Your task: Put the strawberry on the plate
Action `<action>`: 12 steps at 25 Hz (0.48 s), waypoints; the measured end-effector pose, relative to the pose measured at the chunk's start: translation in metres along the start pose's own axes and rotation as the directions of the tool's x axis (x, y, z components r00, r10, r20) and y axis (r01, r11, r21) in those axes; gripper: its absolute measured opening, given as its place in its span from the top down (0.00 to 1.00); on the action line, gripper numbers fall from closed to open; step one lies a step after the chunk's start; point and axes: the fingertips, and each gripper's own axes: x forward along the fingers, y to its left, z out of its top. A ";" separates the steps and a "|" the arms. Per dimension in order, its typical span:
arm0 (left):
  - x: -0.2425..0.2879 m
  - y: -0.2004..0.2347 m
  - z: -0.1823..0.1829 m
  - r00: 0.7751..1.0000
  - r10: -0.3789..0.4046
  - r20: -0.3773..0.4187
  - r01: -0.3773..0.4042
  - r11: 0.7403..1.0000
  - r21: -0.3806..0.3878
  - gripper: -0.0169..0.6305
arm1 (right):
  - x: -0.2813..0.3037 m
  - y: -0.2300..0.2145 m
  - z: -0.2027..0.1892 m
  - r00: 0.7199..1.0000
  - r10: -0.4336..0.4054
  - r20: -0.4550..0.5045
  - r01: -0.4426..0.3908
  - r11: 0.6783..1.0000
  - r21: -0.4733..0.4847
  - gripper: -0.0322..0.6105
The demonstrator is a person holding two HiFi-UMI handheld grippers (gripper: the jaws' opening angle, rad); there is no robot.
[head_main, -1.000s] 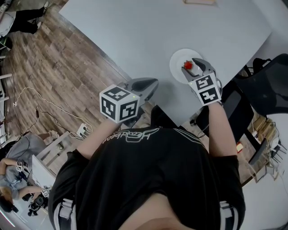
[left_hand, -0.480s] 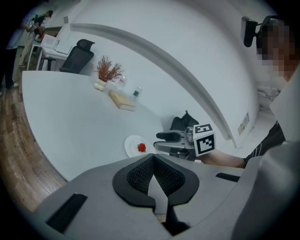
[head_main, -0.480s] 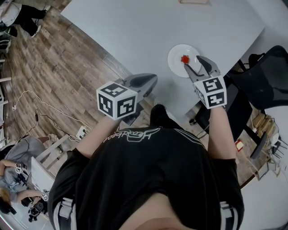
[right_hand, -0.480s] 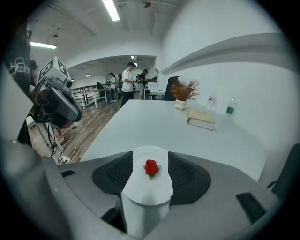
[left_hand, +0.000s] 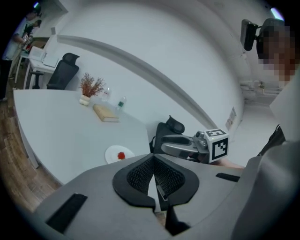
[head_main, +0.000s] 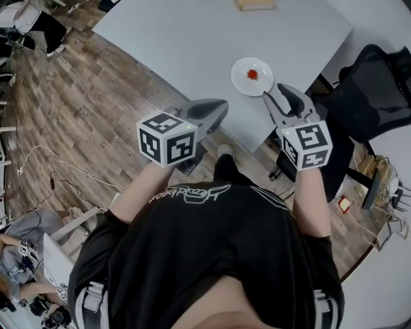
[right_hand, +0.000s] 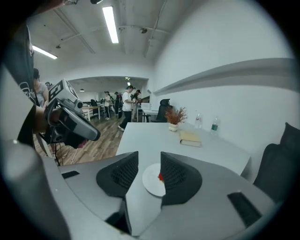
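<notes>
A small red strawberry [head_main: 252,74] lies on the round white plate [head_main: 243,82] near the corner of the pale grey table [head_main: 192,45]. My right gripper [head_main: 275,95] hangs off the table's edge, short of the plate. Its jaws are open and have just been closing a little, with nothing between them. Through that gap in the right gripper view [right_hand: 149,157] I see the plate [right_hand: 151,182] and the strawberry [right_hand: 160,176] beyond. My left gripper [head_main: 221,106] is shut and empty, left of the plate. The left gripper view [left_hand: 153,159] shows the plate [left_hand: 112,152] and strawberry [left_hand: 121,155] ahead.
A tan book [head_main: 253,4] lies at the table's far side, by a dried-flower vase [left_hand: 86,91] and bottles [left_hand: 121,104]. A black office chair [head_main: 372,77] stands right of the table. Wood floor with cables [head_main: 58,154] lies to the left. People stand far off [right_hand: 126,105].
Both grippers have drawn back from the table and risen. The right jaws, which were around the strawberry over the plate, have left it lying on the plate.
</notes>
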 end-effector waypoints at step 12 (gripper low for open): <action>-0.076 -0.093 -0.012 0.996 -0.068 0.064 0.060 0.990 0.130 0.96 | -0.119 0.106 0.034 0.982 0.028 0.186 -0.051 0.992 0.119 0.93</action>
